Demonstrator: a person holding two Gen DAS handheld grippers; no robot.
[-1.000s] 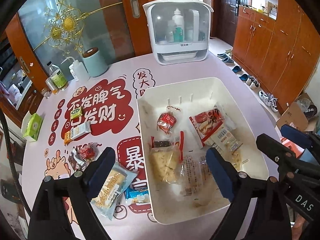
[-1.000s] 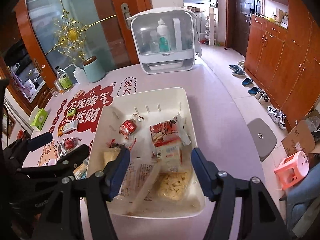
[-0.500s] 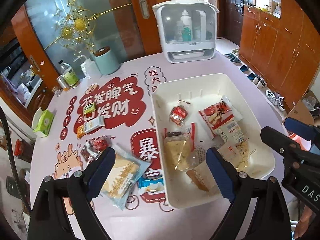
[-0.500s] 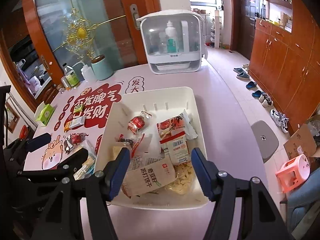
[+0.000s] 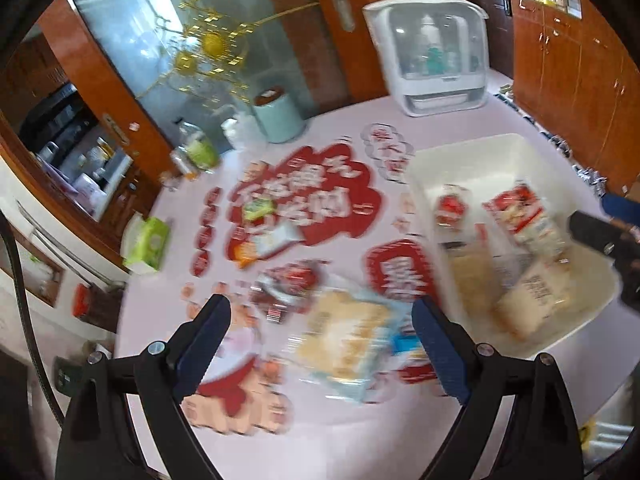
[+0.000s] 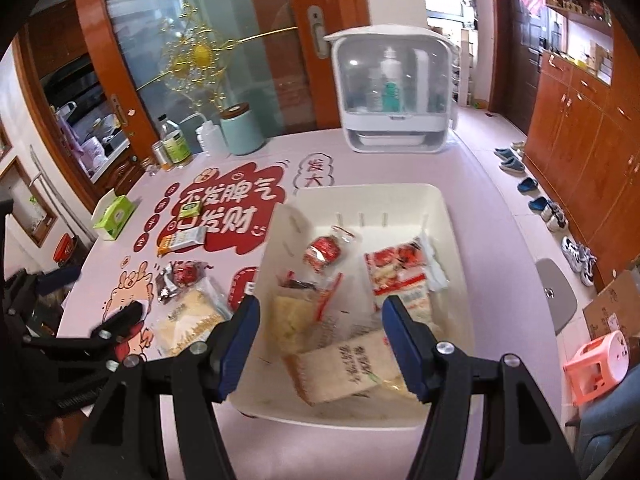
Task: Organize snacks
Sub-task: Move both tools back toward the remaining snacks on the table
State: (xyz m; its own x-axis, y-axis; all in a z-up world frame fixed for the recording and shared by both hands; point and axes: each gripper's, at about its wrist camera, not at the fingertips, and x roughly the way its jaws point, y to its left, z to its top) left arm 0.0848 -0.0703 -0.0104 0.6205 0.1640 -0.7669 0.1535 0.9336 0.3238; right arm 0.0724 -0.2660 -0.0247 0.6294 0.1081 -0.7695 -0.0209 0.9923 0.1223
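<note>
Nearest the left hand-held gripper (image 5: 320, 334), which is spread wide and holds nothing, a cracker pack (image 5: 344, 344) in clear wrap lies flat on the tabletop (image 5: 360, 432), straight ahead and between the two fingers. In the right wrist view the same pack's long axis runs away from the camera and slightly to the left, roughly in line with the fingers. By my reading this pack is the next one to go, and the left gripper is the nearer; it needs only to drop and close across the short side.

The right hand-held gripper (image 6: 320, 336) is also wide and empty, hanging over the near end of the white bin (image 6: 452, 216). Below it a tan pack (image 6: 348, 368) with dark Chinese print lies slantwise in the bin; the print is too small to read with confidence. Further in sit a yellow cake pack (image 6: 294, 316), a red-and-white pack (image 6: 400, 272) and a small red sweet (image 6: 324, 250).

Left of the bin, loose on the tabletop, are a red foil snack (image 6: 180, 276), an orange-ended bar (image 6: 182, 238) and a green sachet (image 6: 190, 209). The red mat print reads 不发脾气 over 发财; a smaller badge reads 发大. At the far edge stands a white cabinet (image 6: 394, 88).
</note>
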